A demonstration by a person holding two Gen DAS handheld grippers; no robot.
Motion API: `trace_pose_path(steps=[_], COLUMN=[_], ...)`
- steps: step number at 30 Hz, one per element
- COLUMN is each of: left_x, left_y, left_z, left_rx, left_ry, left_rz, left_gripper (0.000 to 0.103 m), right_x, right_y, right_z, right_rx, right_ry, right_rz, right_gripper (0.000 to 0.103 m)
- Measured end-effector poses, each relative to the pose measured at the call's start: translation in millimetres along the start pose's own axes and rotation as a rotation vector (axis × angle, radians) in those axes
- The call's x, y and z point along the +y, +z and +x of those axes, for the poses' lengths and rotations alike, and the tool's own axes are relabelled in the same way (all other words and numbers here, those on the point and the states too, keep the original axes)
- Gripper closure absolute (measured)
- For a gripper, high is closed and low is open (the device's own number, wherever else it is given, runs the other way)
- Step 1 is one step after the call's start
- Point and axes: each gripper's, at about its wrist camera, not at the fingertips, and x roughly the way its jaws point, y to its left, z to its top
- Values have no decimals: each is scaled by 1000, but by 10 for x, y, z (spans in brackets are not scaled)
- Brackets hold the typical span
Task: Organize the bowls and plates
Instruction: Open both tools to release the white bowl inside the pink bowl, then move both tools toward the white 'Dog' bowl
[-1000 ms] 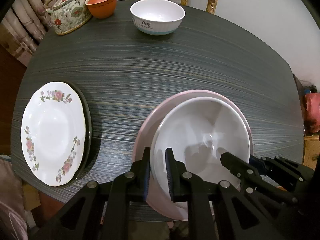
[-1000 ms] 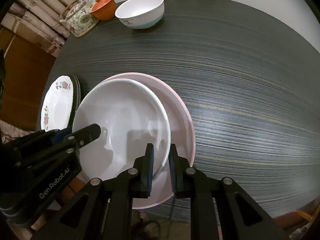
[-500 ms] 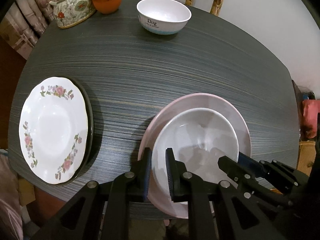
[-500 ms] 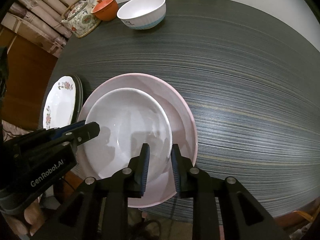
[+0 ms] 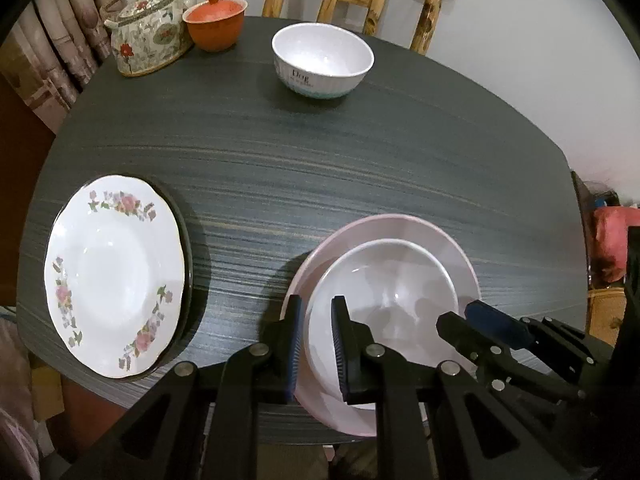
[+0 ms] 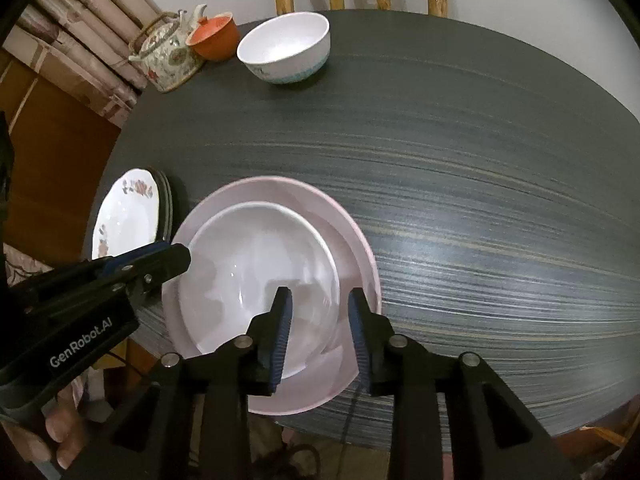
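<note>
My left gripper (image 5: 316,338) straddles the near-left rim of the white bowl (image 5: 384,292), one finger outside and one inside, with a narrow gap on each side, so the jaws are slightly parted and not pinching. My right gripper (image 6: 320,320) hovers over the bowl's near-right rim with its jaws spread wide, touching nothing that I can see. The bowl sits inside the pink plate (image 5: 424,232) near my edge of the dark round table (image 5: 320,168). To the left, a floral plate (image 5: 116,264) lies on a dark plate (image 5: 186,232). At the far side stand a second white bowl (image 5: 322,60), an orange lidded cup (image 5: 215,22) and a floral teapot (image 5: 146,30).
</note>
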Motion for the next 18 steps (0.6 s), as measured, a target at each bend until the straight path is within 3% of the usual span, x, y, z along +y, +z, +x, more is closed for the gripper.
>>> trace_pose_path(steps=[6,12,18], left_x=[8,112,273], left_y=[46,98,226], left_z=[-82,-135,-116], left_rx=[-20,-34,-43], left_ry=[-18,-48,-48], left_rz=[-1,-23,-64], left_gripper=[85,77,76], right_x=[-16,-135,-335], right_y=[47,125,286], right_z=[-130,-271,-297], right_rx=[-30,-51,-65], right_ry=[5,31,35], right_rz=[-9,-16,-10], right_gripper=[69,68,68])
